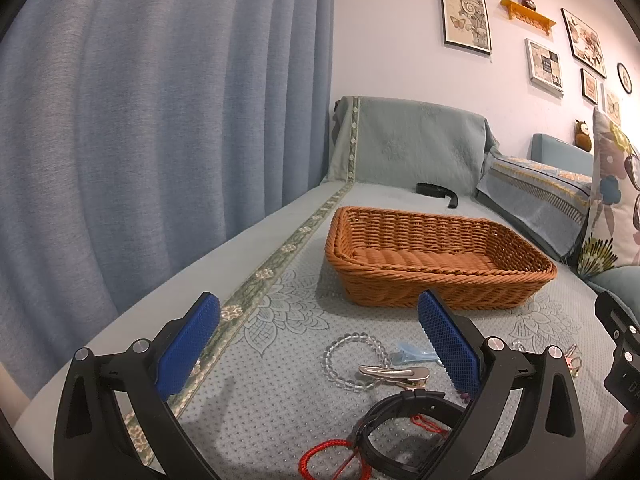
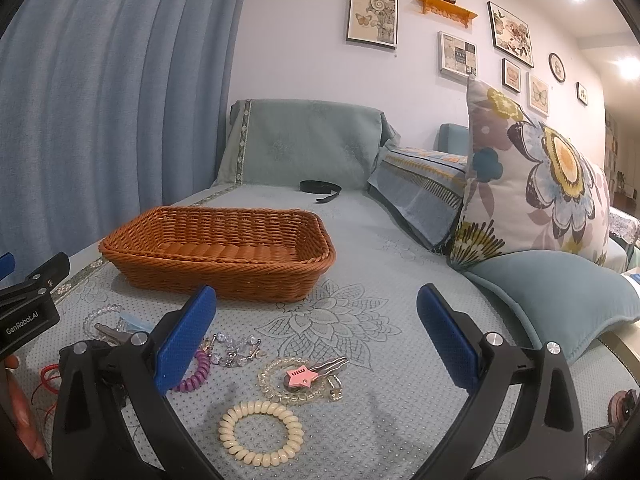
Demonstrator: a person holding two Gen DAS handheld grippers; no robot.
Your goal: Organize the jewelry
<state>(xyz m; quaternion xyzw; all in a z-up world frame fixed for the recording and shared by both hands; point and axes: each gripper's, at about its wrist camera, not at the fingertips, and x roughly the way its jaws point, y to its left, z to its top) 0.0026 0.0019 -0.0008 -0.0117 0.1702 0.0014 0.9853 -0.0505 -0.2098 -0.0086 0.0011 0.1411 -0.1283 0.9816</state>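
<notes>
An empty brown wicker basket (image 1: pixel 436 256) (image 2: pixel 224 248) stands on the sofa cover. Jewelry lies in front of it. Under my open left gripper (image 1: pixel 320 344) are a clear bead bracelet (image 1: pixel 352 356), a silver hair clip (image 1: pixel 394 373), a pale blue clip (image 1: pixel 412 354), a black band (image 1: pixel 404 408) and a red cord (image 1: pixel 328 454). My open right gripper (image 2: pixel 316 334) hangs over a cream coil hair tie (image 2: pixel 260 432), a pink star clip (image 2: pixel 300 376) on a yellowish bead bracelet (image 2: pixel 276 376), a purple coil tie (image 2: pixel 196 376) and a crystal piece (image 2: pixel 236 350). Nothing is held.
A black strap (image 1: pixel 436 191) (image 2: pixel 320 188) lies behind the basket. A flowered cushion (image 2: pixel 532 184) and a plain blue cushion (image 2: pixel 552 300) crowd the right side. The blue curtain (image 1: pixel 160 120) hangs along the left. The other gripper's body (image 2: pixel 28 304) shows at the left edge.
</notes>
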